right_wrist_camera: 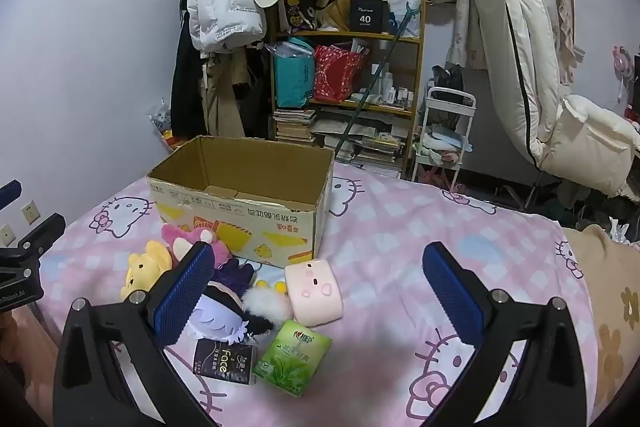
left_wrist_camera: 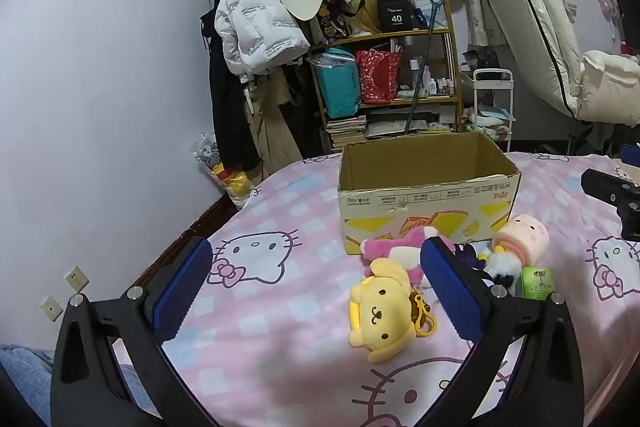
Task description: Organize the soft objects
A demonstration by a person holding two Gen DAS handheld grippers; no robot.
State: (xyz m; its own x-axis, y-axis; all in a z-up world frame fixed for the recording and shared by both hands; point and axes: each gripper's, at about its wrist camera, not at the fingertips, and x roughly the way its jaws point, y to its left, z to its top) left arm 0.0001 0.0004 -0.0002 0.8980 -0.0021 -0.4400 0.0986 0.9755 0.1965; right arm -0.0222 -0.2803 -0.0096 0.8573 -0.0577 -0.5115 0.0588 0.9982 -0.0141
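Observation:
An open cardboard box (left_wrist_camera: 428, 187) (right_wrist_camera: 244, 195) stands on the pink Hello Kitty bed. In front of it lie soft toys: a yellow dog plush (left_wrist_camera: 380, 311) (right_wrist_camera: 146, 269), a pink plush (left_wrist_camera: 394, 247) (right_wrist_camera: 188, 237), a pink roll-shaped plush (left_wrist_camera: 520, 237) (right_wrist_camera: 316, 287) and a purple-and-white doll (right_wrist_camera: 228, 303). A green tissue pack (right_wrist_camera: 294, 357) (left_wrist_camera: 538, 283) and a black tissue pack (right_wrist_camera: 224, 361) lie nearest. My left gripper (left_wrist_camera: 316, 283) is open and empty, just left of the yellow plush. My right gripper (right_wrist_camera: 316, 291) is open and empty above the pile.
A cluttered wooden shelf (left_wrist_camera: 384, 75) (right_wrist_camera: 348, 75), hanging coats (left_wrist_camera: 248, 27) and a white cart (right_wrist_camera: 444, 131) stand beyond the bed's far edge. A cream recliner (right_wrist_camera: 532, 75) stands at the right. The wall (left_wrist_camera: 100, 87) is at the left. A tan blanket (right_wrist_camera: 612, 291) lies at the bed's right.

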